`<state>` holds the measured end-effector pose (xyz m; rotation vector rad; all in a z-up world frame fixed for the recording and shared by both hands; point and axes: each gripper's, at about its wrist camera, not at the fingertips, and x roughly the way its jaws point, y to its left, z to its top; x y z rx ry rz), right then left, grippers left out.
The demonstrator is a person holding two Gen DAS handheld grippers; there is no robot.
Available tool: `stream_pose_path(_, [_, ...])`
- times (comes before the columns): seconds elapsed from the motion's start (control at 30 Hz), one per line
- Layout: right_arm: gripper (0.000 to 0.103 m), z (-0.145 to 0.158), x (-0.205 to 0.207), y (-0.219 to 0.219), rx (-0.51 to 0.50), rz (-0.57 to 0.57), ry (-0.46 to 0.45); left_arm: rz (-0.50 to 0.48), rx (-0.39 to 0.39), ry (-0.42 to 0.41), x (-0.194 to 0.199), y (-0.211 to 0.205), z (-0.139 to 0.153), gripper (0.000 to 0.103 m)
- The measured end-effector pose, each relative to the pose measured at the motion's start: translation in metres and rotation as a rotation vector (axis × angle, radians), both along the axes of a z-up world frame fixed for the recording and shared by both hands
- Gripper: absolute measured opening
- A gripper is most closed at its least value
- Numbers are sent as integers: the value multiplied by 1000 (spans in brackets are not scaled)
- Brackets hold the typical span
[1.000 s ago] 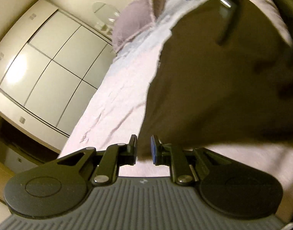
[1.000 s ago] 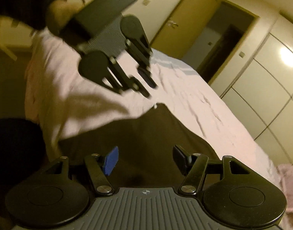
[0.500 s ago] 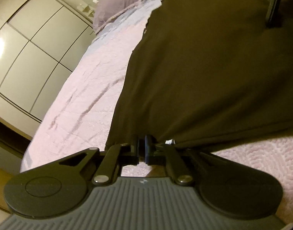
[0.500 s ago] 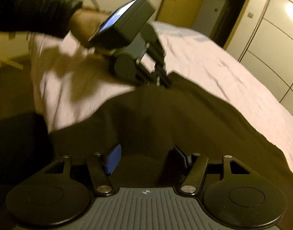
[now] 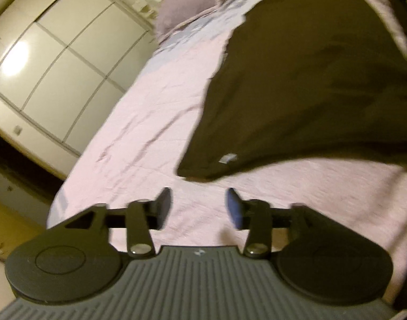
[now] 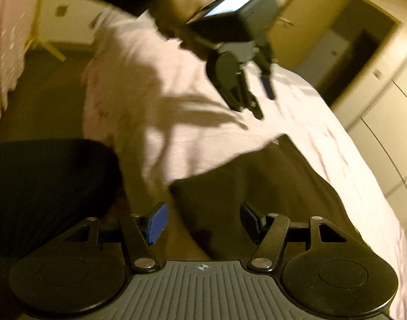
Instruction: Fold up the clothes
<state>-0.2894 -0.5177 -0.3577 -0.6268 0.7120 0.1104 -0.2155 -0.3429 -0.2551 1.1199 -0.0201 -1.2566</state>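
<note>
A dark brown fabric garment (image 5: 296,93) lies spread flat on a bed covered by a pale pink, lightly wrinkled bedspread (image 5: 150,122); a small white label (image 5: 228,158) shows near the garment's nearest corner. The left gripper (image 5: 198,206), black with one blue-padded finger, has its jaws spread apart over bare bedspread just short of that corner, holding nothing. In the right wrist view, the right gripper (image 6: 202,222) is likewise spread wide, its blue pads (image 6: 156,224) flanking the near edge of the garment (image 6: 256,186) without closing on it. The left gripper (image 6: 259,98) also appears there, raised above the bedspread (image 6: 176,122) and casting a shadow on it. A mauve pillow (image 5: 187,8) rests at the head of the bed, beside cream panelled wardrobe doors (image 5: 59,61).
</note>
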Motion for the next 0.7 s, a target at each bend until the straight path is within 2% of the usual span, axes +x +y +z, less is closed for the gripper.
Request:
stream_pose_path(0.03, [62,-6,4,5,-31,15,7,-14,5,-9,-3,5,-3,66])
stream_pose_path(0.13, [62,-11,10,3,-6,2,-3,-66,25,-42,-12,14,-10,67])
stream_pose_path(0.17, [47,-12,12,2,8,-6,-7,-91,30,-60,-15,15,-12,67])
stream_pose_path(0.2, [16,-12,14,1,22,-13,-12,-117,36,-79,-17,16,-14,67])
stream_pose_path(0.23, [10,-7,13,-3,50,-36,-33,-145,40,-103,-20,13,-17,71])
stream_pose_path(0.33, [8,23,0,-23,207,-101,-113,-216,43,-164,-25,4,-24,83])
stream_pose_path(0.47, [7,64,-25,-62,402,-221,-236,-265,26,-190,-26,-25,-32,84])
stream_pose_path(0.53, [7,78,-36,-78,456,-267,-279,-301,19,-205,-27,-40,-35,84])
stream_pose_path(0.67, [7,87,-48,-97,500,-306,-290,-348,19,-233,-27,-67,-40,85])
stream_pose_path(0.7, [7,86,-50,-98,502,-307,-284,-356,29,-235,-25,-73,-40,79])
